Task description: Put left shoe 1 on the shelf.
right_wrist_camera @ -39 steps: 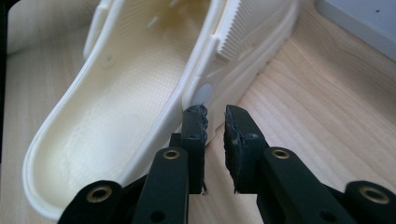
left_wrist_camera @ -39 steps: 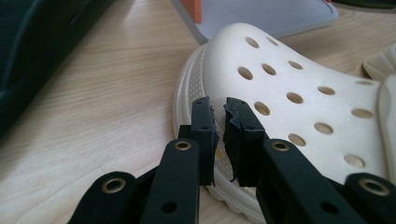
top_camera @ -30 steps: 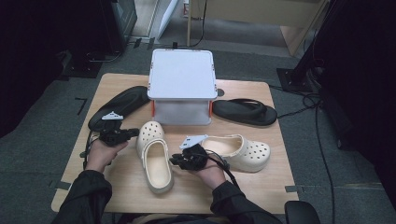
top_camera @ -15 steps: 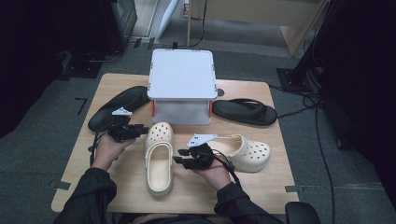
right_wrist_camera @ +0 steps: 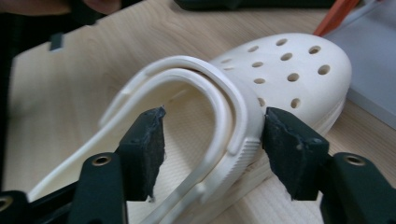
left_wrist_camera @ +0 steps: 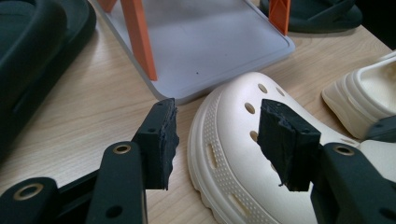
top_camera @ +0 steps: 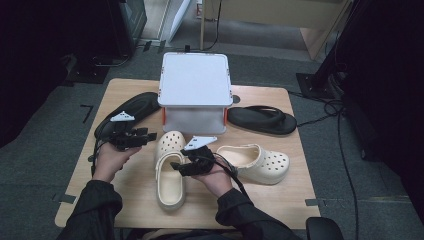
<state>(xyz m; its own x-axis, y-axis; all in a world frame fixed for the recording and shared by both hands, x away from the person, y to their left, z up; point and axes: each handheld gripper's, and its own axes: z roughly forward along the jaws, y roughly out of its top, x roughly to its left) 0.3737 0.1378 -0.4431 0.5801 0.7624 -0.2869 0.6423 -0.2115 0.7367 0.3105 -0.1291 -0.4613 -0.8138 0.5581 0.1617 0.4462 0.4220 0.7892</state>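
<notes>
Both grippers have apparently closed toward clog [top_camera: 170, 172].

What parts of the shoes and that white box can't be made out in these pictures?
- Black shoe at left, high view: its near end is hidden behind the left tool.
- Near cream clog, high view: one side is covered by the right tool.
- White box, high view: the lid hides the inside.

Clogs [top_camera: 172, 167] and box [top_camera: 195, 90] crowd table [top_camera: 280, 200] centre.
</notes>
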